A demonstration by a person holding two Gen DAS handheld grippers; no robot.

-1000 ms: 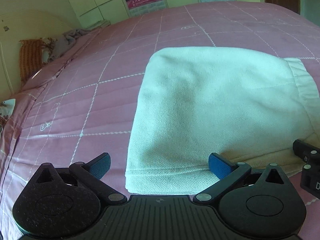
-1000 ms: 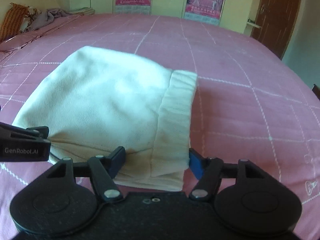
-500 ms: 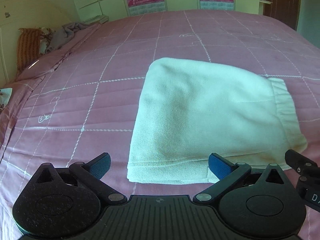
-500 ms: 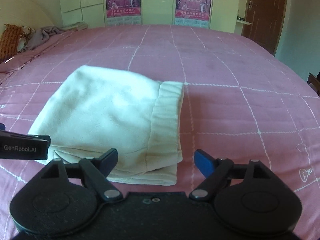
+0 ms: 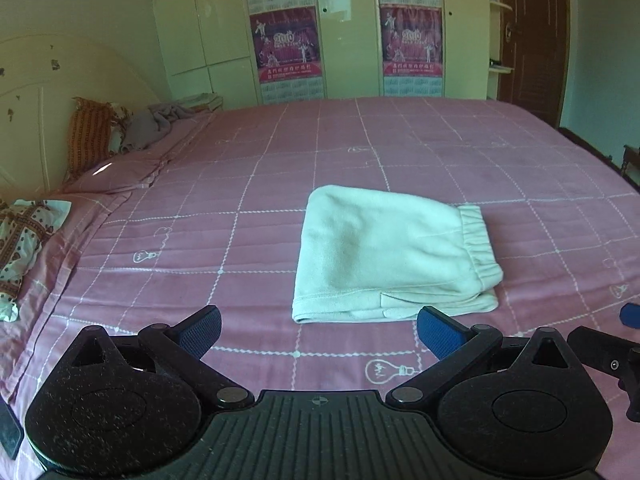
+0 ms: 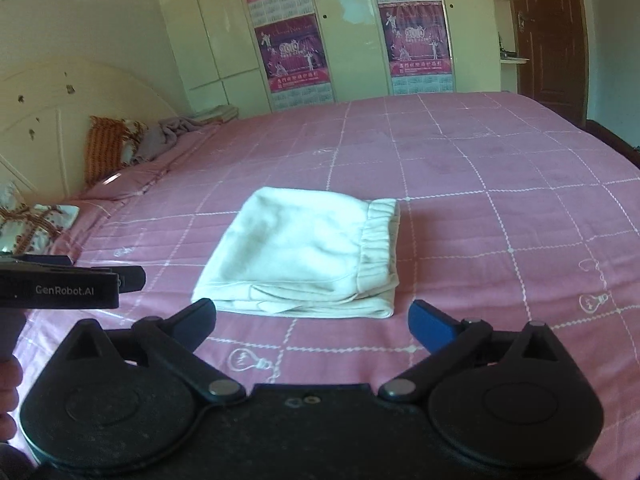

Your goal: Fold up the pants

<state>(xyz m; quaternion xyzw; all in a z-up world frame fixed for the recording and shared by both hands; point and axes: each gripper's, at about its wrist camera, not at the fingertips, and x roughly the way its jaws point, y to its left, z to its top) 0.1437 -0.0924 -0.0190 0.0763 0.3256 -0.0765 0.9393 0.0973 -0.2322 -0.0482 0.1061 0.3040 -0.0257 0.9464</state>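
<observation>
White fleece pants (image 5: 394, 254), folded into a compact rectangle with the elastic waistband at its right edge, lay on the pink quilted bedspread (image 5: 224, 216). Left gripper (image 5: 319, 330) and right gripper (image 6: 311, 320) hovered just short of the pants' near edge, fingers spread wide, holding nothing.

**Room and background**

A large bed with a pink grid-stitched bedspread (image 5: 280, 208) fills the view. A cream headboard (image 5: 48, 120) and an orange striped pillow (image 5: 89, 136) are seen at left. Pale wardrobe doors (image 5: 208, 32) bearing two magenta calendar posters (image 5: 286, 48) stand far; a brown door (image 5: 532, 36) is seen far right. Soft daylight.
</observation>
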